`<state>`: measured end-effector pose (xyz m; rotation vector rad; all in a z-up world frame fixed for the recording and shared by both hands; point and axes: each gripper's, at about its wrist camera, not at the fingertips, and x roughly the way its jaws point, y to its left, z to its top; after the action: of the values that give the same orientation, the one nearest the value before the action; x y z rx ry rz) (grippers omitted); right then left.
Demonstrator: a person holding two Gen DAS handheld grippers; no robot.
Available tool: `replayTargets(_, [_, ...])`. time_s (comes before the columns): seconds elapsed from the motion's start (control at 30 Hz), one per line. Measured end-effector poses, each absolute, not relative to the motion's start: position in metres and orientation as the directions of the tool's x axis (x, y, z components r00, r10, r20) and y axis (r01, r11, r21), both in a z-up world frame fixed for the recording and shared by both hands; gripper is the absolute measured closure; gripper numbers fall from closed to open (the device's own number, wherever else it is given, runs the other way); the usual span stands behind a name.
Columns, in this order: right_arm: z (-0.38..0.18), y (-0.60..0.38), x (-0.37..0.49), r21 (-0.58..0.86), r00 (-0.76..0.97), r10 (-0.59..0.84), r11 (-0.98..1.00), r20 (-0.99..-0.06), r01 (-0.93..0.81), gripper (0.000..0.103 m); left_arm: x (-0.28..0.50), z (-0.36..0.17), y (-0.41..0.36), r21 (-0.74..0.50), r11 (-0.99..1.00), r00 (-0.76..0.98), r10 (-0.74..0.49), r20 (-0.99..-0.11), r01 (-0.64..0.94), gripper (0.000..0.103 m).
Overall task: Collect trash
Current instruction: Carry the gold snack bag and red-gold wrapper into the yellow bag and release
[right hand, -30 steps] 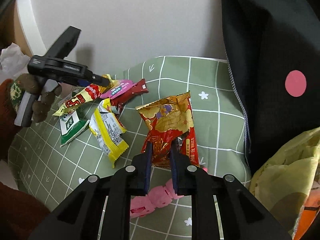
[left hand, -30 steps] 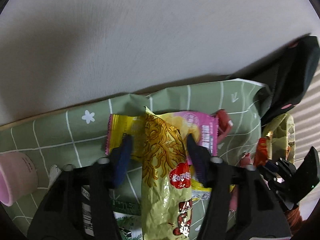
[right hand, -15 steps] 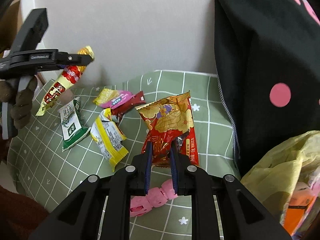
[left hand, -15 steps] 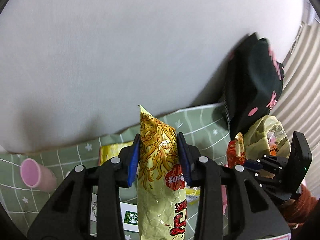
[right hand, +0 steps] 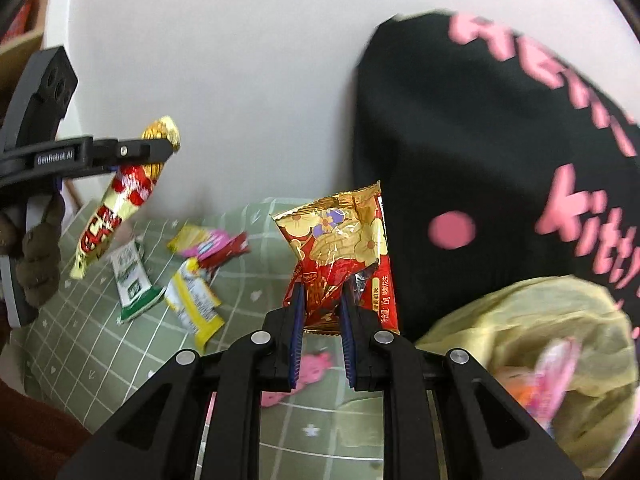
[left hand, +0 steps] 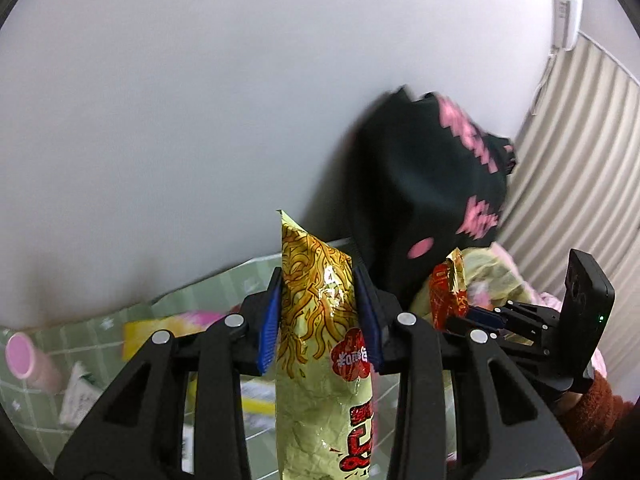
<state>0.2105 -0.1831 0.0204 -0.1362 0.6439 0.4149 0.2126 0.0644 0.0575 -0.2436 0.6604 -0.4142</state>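
Observation:
My left gripper [left hand: 318,292] is shut on a yellow noodle-snack packet [left hand: 316,320], which stands upright between the blue pads, lifted off the green checked cloth [left hand: 100,340]. The right wrist view shows the same packet [right hand: 116,208] dangling from the left gripper [right hand: 160,152] at the left. My right gripper [right hand: 322,312] is shut on a red and gold peanut packet [right hand: 340,240], held above the cloth [right hand: 100,340]. A yellow-green plastic bag [right hand: 540,328] holding wrappers gapes at the lower right. The right gripper [left hand: 464,316] and its red packet [left hand: 446,292] hang just in front of the bag [left hand: 492,276].
A black bag with pink lettering [right hand: 480,140] leans on the white wall behind the plastic bag. On the cloth lie a green-white sachet [right hand: 134,284], a yellow wrapper [right hand: 196,300], a pink-yellow wrapper [right hand: 204,240] and a pink toy [right hand: 308,368]. A pink cup [left hand: 28,360] lies far left.
The left gripper closed on the noodle packet and lifted it off the cloth. Both grippers rose and swung right, bringing the black bag and plastic bag more into view.

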Motion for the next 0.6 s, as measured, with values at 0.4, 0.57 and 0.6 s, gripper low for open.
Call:
replayTargets(0.4, [0.086,-0.307,0.170,-0.082,0.879,0.088,0.986,-0.469,-0.143,0.086,0.237,0.127,-0.092,-0.372,0.702,0.596,-0.712,-0.371,0.607,0.071])
replayTargets(0.57, [0.091,-0.366,0.146,-0.075,0.888,-0.025,0.997,-0.459,-0.011,0.086,0.241,0.131,-0.155,-0.405,0.616,0.530,-0.788,-0.312,0.676,0.071])
replayTargets(0.6, [0.090,-0.375,0.142,-0.072,0.887,-0.040,0.997,-0.460,0.007,0.086,0.241,0.127,-0.168,-0.411,0.605,0.519,-0.796,-0.312,0.681,0.071])
